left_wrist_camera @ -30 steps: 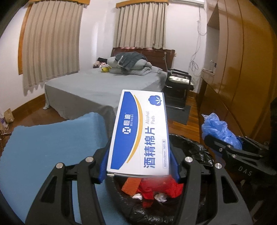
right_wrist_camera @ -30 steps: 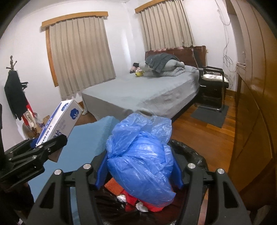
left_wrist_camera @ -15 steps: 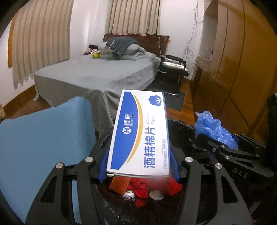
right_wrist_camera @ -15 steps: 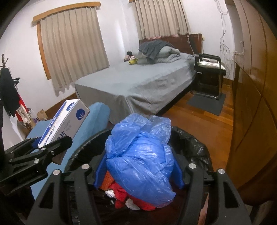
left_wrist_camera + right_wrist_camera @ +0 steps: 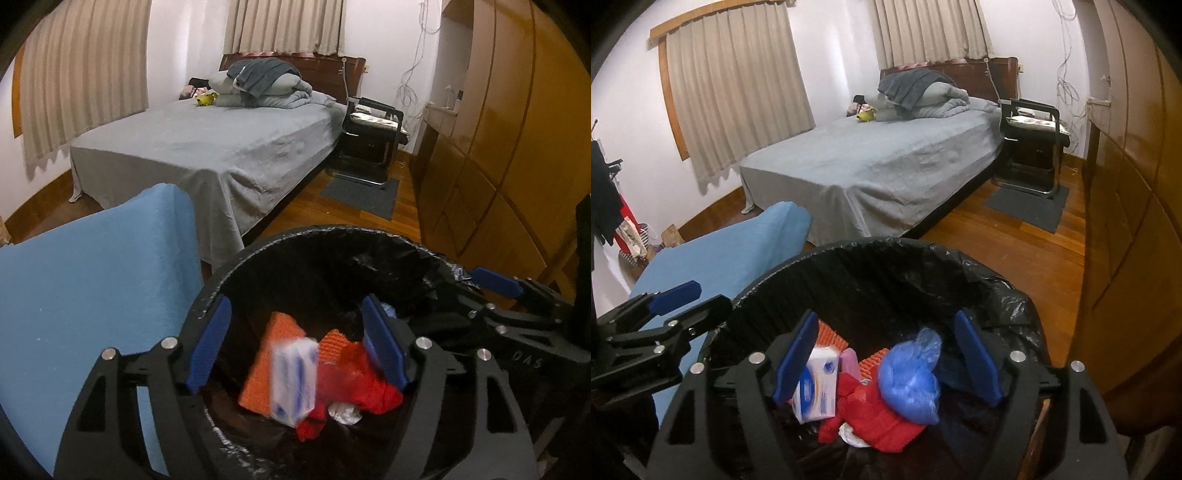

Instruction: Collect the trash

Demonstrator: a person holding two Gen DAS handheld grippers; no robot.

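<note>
**Box and blue bag loose inside the lined bin, both claws spreading above it**

The left gripper (image 5: 295,347) hangs over the black-lined trash bin (image 5: 332,232), its jaws opening with nothing pressed between the blue pads. The white-and-blue box of alcohol pads (image 5: 293,380) is below and between them, motion-blurred, clear of both pads; it stands roughly on end with its long axis running up and down in the left wrist view, leaning a little. In the right wrist view the same box (image 5: 816,387) sits toward the bin's left wall, again on end, its printed face turned toward the camera.

The right gripper (image 5: 886,356) also has its jaws opening over the bin, and neither pad touches anything. The crumpled blue plastic bag (image 5: 910,376) lies between and beneath them, on top of the red bag (image 5: 875,417), nearer the bin's right side, its loose neck pointing up and away.

Around these in the bin are an orange ribbed sheet (image 5: 269,365) and a white crumpled scrap (image 5: 345,411). Just beside the bin's left rim is a blue cloth-covered surface (image 5: 92,295). Beyond the far rim stands a grey-sheeted bed (image 5: 886,166); a black chair (image 5: 1030,147) and a wooden wardrobe (image 5: 1134,184) stand to the right.
</note>
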